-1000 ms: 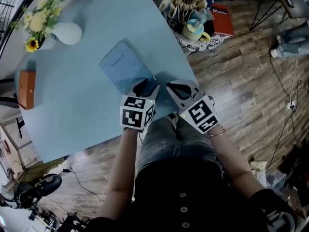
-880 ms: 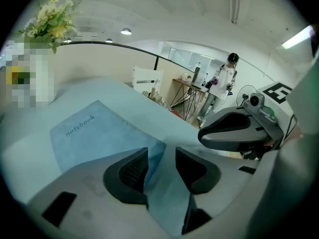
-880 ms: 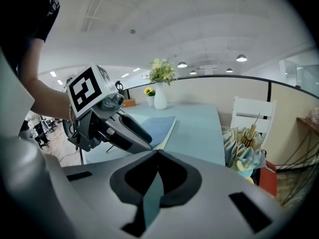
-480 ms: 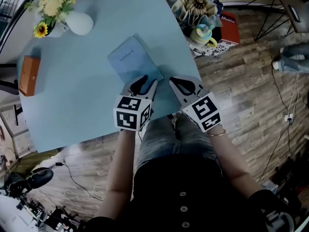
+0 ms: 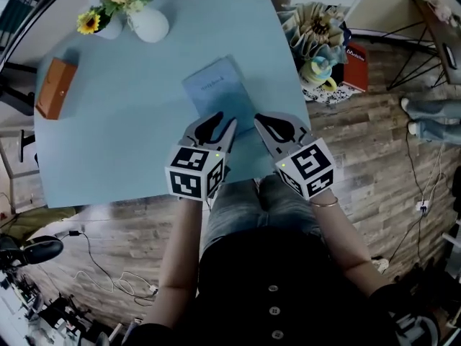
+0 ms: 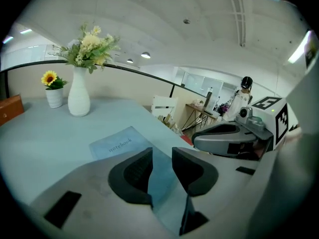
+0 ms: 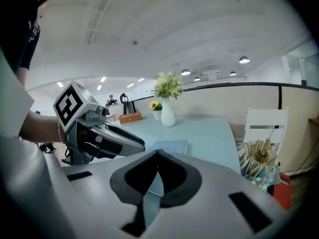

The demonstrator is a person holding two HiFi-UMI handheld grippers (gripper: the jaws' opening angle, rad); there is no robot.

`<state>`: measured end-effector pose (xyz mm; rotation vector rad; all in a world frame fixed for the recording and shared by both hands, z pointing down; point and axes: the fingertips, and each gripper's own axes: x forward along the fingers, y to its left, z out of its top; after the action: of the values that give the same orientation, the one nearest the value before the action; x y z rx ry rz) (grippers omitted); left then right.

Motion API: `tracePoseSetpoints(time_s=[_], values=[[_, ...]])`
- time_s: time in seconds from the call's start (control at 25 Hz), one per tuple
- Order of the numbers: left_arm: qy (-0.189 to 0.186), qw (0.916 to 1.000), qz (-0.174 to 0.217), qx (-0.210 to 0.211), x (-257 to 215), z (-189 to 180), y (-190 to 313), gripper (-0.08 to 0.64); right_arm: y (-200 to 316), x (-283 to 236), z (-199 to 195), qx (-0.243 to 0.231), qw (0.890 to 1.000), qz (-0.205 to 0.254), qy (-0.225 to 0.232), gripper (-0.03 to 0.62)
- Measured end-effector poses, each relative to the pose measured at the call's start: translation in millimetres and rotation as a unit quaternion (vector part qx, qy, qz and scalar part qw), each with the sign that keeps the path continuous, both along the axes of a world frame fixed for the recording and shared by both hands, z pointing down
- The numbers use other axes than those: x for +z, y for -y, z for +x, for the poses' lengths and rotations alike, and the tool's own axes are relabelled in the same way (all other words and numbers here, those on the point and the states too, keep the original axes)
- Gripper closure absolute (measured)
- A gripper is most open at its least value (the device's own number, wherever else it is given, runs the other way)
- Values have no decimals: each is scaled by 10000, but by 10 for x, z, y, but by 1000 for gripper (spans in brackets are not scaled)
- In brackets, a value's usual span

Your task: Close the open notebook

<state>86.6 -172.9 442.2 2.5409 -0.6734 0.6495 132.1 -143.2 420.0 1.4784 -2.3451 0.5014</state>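
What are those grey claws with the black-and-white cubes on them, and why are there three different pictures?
They are grabbing tools, not a robot. A person holds one in each hand, and the patterned cubes are part of them. One picture comes from a camera on the person's head, looking down. The other two come from small cameras that ride on each tool. On the blue table are a closed notebook, a white vase of flowers and a brown box. The left tool has its jaws apart; they have just been closing, with nothing between them. The right tool is shut and empty. So nothing is held.
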Motion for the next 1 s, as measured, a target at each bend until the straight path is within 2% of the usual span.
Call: tracePoseSetpoints(time_s=[0.2, 0.36, 0.52, 0.76, 1.0], values=[[-258, 9991, 132, -307, -185, -204, 54, 462, 106, -161, -201, -325, 9993, 150, 66, 588], [-626, 9958, 255, -618, -376, -382, 70, 486, 172, -278, -393, -659, 9976, 201, -1, 588], [-757, 9925, 414, -865, -529, -547, 71, 502, 219, -378, -582, -977, 9948, 269, -68, 588], [-1051, 9880, 449, -1036, -660, -706, 19, 531, 244, -522, -803, -1268, 9911, 408, 50, 588], [-1072, 9867, 518, -1104, -729, -808, -64, 535, 203, -622, -975, -1509, 9872, 493, 162, 588]])
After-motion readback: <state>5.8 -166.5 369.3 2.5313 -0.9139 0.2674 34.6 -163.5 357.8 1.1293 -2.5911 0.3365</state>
